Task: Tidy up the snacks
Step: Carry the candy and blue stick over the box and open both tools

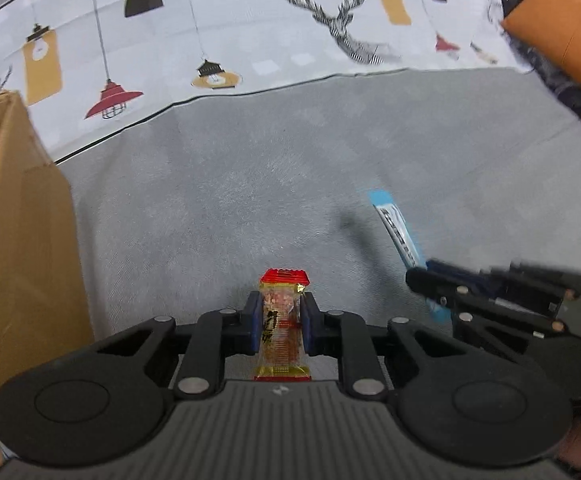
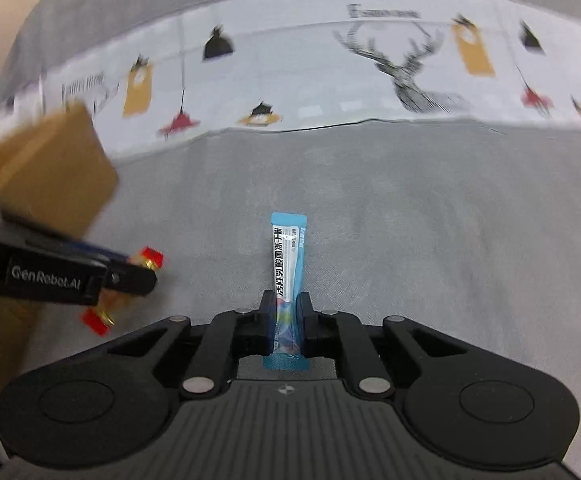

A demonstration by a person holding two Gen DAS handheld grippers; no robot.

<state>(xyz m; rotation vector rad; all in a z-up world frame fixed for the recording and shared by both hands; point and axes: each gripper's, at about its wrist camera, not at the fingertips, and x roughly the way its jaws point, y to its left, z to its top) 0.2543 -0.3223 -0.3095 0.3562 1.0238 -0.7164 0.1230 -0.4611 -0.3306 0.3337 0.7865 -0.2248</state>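
Note:
My left gripper [image 1: 281, 322] is shut on a small clear snack packet with red and gold ends [image 1: 283, 312], held above the grey cloth. It also shows in the right wrist view [image 2: 130, 276], with the packet [image 2: 148, 258] in it. My right gripper [image 2: 286, 316] is shut on a long blue stick sachet with black lettering [image 2: 288, 256], pointing forward. In the left wrist view the right gripper [image 1: 430, 280] holds the sachet [image 1: 396, 228] to the right of my left gripper.
A brown cardboard box [image 1: 14, 216] stands at the left, also in the right wrist view [image 2: 50, 176]. A grey cloth surface [image 1: 250, 184] lies below. A white patterned cloth with lamps and a deer [image 1: 250, 36] lies beyond. An orange sleeve [image 1: 562, 36] is at the upper right.

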